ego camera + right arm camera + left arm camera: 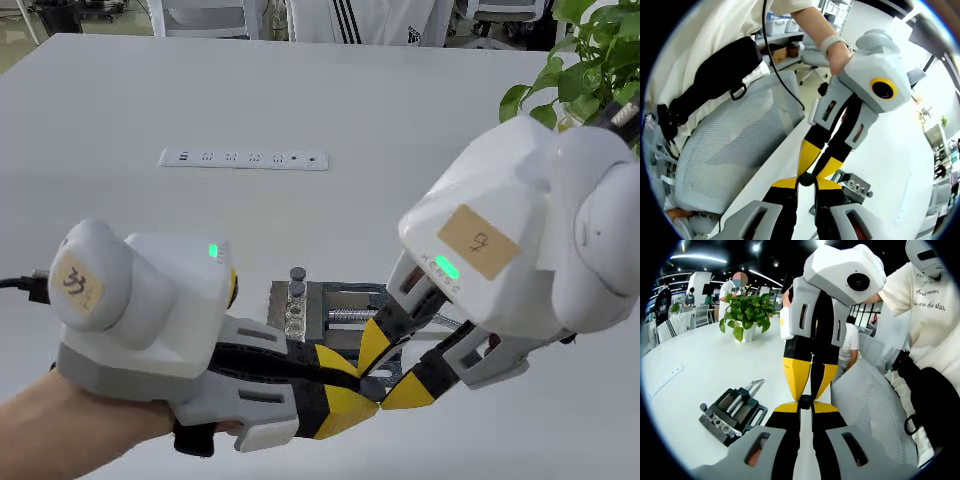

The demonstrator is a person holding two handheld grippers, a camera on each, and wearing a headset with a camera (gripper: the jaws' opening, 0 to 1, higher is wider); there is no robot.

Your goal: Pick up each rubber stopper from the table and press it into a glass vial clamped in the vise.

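Note:
A small dark rubber stopper [372,388] is pinched where the two grippers' yellow tips meet, above the table's near edge. My left gripper [368,392] reaches in from the lower left, its jaws nearly together on the stopper [805,400]. From the upper right my right gripper [376,384] slants down, and its jaws also close on the stopper [806,178]. Just behind the tips stands the metal vise [335,310], which clamps a row of glass vials [296,312]; two of them carry dark stoppers [298,273]. The vise also shows in the gripper views [735,412] [856,186].
A white power strip [243,158] lies farther back on the white table [150,100]. A potted plant [575,60] stands at the right edge. A grey mesh chair [875,410] sits just off the table's near side, beside the person.

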